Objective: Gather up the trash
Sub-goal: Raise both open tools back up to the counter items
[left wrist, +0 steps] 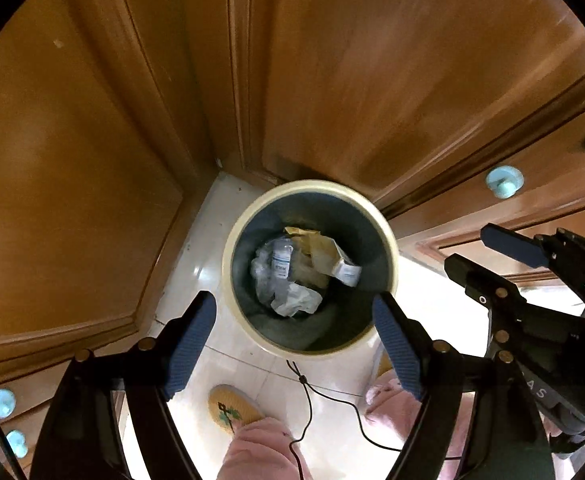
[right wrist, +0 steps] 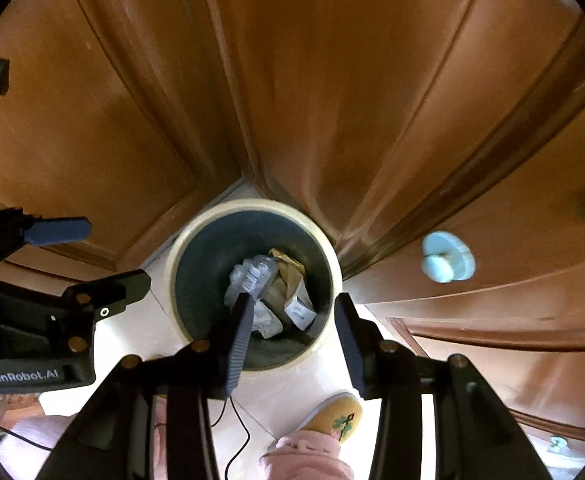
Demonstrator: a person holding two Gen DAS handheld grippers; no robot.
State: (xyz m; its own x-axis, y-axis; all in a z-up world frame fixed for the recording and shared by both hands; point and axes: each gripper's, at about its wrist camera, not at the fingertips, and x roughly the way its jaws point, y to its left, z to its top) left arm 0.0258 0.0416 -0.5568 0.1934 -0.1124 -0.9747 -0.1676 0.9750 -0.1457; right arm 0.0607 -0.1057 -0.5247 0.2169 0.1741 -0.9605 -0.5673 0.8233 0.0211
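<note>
Left wrist view: I'm looking almost straight down between the left gripper, and its jaws stand wide with nothing between the blue pads. Below them sits the trash bin, round, cream-rimmed, with a dark liner, standing on the pale tiled floor in the corner where two wooden cabinet doors meet. Inside the bin I see crumpled clear plastic, a small labelled bottle lying on it, and brownish paper with a small white carton on the right side. The right gripper shows at the right edge of this view, beside the bin and above the floor. Lower down, a yellow slipper with a green pattern and a pink trouser leg are on the floor, with a thin black cable trailing across the tiles. A pale blue knob sits on the cabinet to the right.

Right wrist view: I'm again pointed steeply down over the same bin. The right gripper has its jaws apart by a moderate gap, holding nothing; the trash lies well below them inside the bin. The left gripper juts in from the left edge, its jaws apart and empty. The slipper and pink trouser cuff sit just below the bin, and a pale blue knob shows on the cabinet to the right.
</note>
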